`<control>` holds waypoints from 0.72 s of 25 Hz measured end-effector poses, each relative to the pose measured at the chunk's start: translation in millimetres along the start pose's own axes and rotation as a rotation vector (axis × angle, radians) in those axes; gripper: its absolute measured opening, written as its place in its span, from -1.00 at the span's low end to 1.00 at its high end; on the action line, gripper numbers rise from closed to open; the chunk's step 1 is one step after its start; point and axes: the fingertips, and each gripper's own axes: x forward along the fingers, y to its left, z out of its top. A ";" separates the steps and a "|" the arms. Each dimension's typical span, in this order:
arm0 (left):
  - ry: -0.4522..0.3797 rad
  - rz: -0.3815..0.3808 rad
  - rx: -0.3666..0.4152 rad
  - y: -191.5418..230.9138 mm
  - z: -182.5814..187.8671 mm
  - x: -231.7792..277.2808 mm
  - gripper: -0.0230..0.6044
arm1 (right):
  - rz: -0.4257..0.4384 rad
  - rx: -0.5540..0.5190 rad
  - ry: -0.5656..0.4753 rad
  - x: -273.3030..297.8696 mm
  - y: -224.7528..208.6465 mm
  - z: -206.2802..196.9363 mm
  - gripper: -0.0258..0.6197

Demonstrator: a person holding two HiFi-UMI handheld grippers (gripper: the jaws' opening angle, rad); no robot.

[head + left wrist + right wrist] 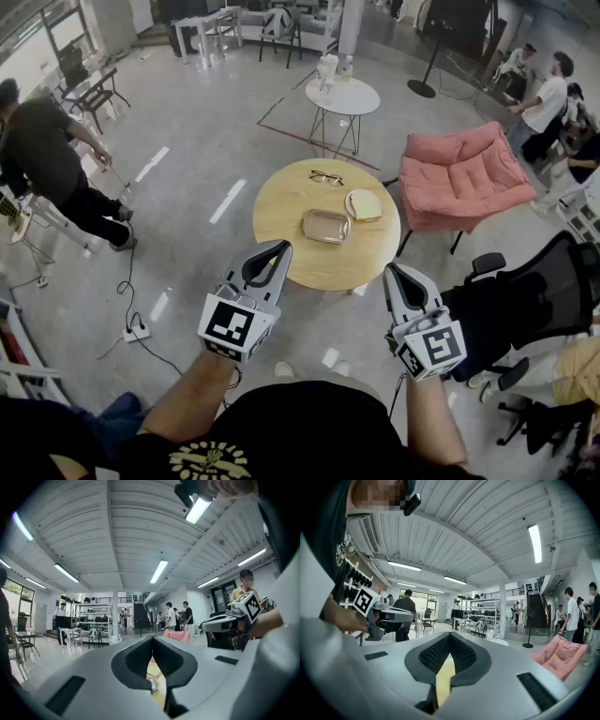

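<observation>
Both grippers are hanging in the air, short of the near edge of the round wooden table (277, 208). The left gripper (280, 247) is pressing its jaws together on nothing, and the right gripper (389, 270) is doing the same, clenched and empty. The metal tray (325, 226) is sitting near the table's centre. A slice of bread on a plate (364, 204) is lying just beside it toward the right edge, and glasses (326, 176) are resting at the far edge.
</observation>
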 end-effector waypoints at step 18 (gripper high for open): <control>0.030 0.021 -0.033 43.5 -36.6 -14.6 -0.87 | -0.033 0.048 -0.001 14.2 4.5 0.4 -0.87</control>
